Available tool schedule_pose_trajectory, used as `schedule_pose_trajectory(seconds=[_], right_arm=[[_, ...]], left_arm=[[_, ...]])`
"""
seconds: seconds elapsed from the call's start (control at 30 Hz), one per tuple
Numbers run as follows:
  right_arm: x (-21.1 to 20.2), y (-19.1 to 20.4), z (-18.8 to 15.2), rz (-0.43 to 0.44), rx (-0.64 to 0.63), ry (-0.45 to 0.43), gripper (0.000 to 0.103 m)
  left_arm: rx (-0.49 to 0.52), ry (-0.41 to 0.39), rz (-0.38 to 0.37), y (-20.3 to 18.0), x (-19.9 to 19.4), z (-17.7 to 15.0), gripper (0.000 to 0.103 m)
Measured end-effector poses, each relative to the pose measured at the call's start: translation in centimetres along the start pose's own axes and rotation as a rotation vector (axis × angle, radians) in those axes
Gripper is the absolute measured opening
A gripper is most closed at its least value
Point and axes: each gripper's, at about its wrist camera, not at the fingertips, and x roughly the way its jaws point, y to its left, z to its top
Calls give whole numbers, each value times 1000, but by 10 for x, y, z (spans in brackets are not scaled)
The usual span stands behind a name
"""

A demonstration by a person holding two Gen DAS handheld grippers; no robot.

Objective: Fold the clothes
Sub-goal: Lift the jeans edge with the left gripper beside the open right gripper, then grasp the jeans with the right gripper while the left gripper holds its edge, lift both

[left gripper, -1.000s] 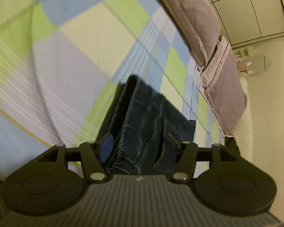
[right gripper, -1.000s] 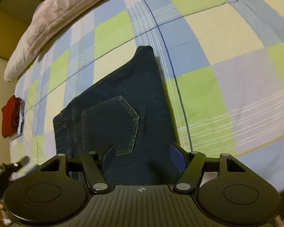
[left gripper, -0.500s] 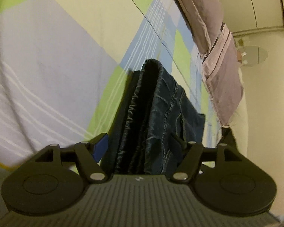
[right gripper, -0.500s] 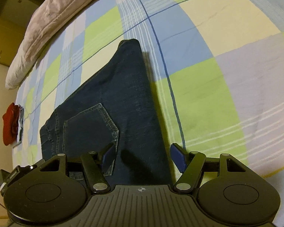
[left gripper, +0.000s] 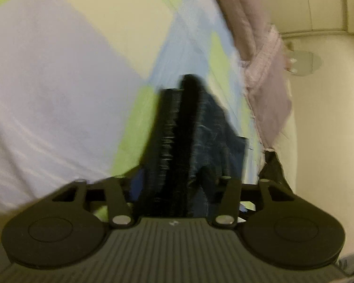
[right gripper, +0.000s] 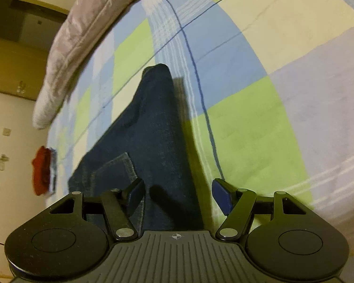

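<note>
The left gripper (left gripper: 171, 184) has dropped low and close over the last second, so the folded edge of the dark jeans (left gripper: 188, 141) now runs straight between its spread jaws rather than lying ahead of them; the view is blurred with motion, and no pinch on the cloth can be made out. The right gripper (right gripper: 177, 195) has also crept in: its jaws stand wide apart, the back pocket (right gripper: 113, 172) just beside the left finger and the jeans' right edge between the two pads, with the checked bedsheet (right gripper: 259, 129) showing under the right one. Beyond the jaws the trouser legs taper away toward the pink quilt (right gripper: 82, 37). Both tools look set on the near end, probably for a lift to make the next fold.
</note>
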Motion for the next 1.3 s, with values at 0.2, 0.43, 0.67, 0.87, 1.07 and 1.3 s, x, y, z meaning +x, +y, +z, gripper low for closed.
schedule_pose_trajectory(seconds=[0.2, 0.43, 0.67, 0.87, 1.07, 1.3], right_arm=[[12, -7, 9, 102, -18, 31, 67], [33, -4, 16, 214, -61, 59, 67], [44, -7, 18, 211, -35, 64, 44], [27, 15, 9, 153, -34, 22, 23], [-4, 49, -3, 162, 9, -4, 22], [-28, 108, -10, 200, 19, 38, 22]], left_arm=[[5, -14, -50, -9, 4, 1, 47], [-8, -12, -12, -9, 11, 2, 38], [41, -15, 54, -22, 9, -3, 39], [116, -36, 97, -53, -6, -13, 23], [108, -83, 101, -88, -36, -24, 21], [92, -159, 130, -125, -116, -34, 20]])
